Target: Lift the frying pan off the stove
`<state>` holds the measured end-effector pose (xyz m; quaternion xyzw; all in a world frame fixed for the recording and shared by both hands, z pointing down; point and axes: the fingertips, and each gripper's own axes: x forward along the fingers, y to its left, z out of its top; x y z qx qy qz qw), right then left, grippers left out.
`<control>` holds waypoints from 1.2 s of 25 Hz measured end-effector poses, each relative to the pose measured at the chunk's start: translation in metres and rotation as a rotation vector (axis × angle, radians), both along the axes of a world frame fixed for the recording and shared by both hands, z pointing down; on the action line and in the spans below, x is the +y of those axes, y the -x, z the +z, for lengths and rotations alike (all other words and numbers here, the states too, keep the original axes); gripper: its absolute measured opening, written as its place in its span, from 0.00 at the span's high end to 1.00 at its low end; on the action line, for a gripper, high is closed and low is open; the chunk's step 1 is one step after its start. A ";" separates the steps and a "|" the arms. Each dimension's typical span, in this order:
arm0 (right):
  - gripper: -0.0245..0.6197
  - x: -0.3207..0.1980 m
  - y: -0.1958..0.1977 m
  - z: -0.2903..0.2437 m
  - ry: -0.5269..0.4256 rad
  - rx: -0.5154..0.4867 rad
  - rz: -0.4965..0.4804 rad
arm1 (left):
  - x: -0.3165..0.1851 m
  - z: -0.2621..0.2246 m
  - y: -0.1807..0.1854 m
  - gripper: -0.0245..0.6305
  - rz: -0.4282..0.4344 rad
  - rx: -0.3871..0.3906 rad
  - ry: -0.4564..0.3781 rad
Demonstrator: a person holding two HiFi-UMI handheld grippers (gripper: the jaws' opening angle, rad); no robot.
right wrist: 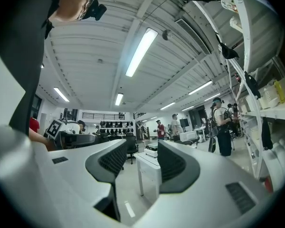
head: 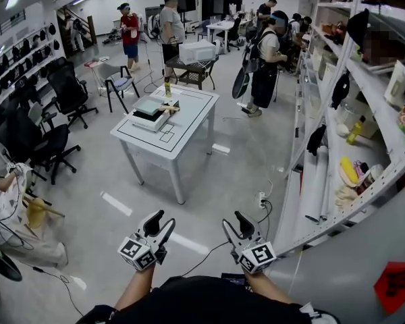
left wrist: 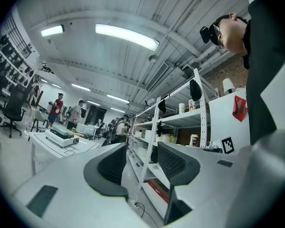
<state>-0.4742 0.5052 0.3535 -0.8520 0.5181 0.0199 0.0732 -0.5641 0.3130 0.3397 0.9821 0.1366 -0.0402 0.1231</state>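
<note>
A white table point(head: 182, 137) stands a few steps ahead in the head view. On it sits a white and black stove point(head: 148, 117) with a flat pale pan point(head: 149, 105) on top; its wooden handle point(head: 169, 108) points right. My left gripper point(head: 160, 224) and right gripper point(head: 235, 225) are held low and close to my body, far from the table, both open with nothing between the jaws. The left gripper view shows its jaws apart point(left wrist: 141, 163) and the stove point(left wrist: 61, 136) small at far left. In the right gripper view the jaws point(right wrist: 141, 158) frame the table point(right wrist: 148, 167).
White shelving point(head: 354, 123) full of items runs along my right. Black office chairs point(head: 35, 140) stand at left. Several people point(head: 169, 25) stand at the back by other tables. A power strip and cable point(head: 261, 199) lie on the floor near the shelving.
</note>
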 end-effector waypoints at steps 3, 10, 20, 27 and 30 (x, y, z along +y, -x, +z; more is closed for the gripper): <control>0.66 0.008 0.001 0.003 -0.006 0.000 0.017 | 0.008 0.005 0.001 0.65 0.015 -0.015 -0.004; 0.66 0.015 -0.013 0.012 -0.019 -0.019 0.060 | 0.011 0.018 -0.013 0.65 0.045 -0.044 0.001; 0.66 -0.016 -0.073 0.025 0.011 -0.020 0.040 | -0.033 0.037 -0.083 0.65 0.024 -0.034 0.039; 0.66 -0.083 -0.157 0.009 0.021 0.031 -0.026 | -0.090 0.031 -0.162 0.65 -0.033 0.006 0.062; 0.66 -0.114 -0.190 0.000 0.013 0.039 -0.044 | -0.113 0.027 -0.193 0.65 -0.029 0.002 0.072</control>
